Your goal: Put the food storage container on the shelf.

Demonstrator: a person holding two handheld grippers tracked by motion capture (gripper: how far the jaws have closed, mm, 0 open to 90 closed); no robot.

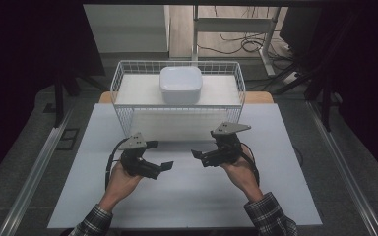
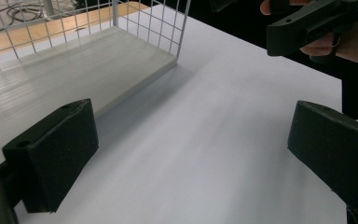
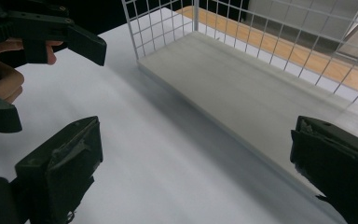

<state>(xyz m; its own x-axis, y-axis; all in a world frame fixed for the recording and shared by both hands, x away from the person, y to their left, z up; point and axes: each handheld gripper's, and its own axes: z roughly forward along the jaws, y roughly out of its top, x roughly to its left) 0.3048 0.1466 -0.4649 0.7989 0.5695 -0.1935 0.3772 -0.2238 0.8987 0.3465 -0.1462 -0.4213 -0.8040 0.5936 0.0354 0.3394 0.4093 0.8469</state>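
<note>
Dim room, lit tabletop, dark vignetted edges, slight motion blur

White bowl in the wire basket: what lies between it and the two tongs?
In the high view, the basket's near wire wall and bare white tabletop separate the white bowl from the left tongs and right tongs.
</note>
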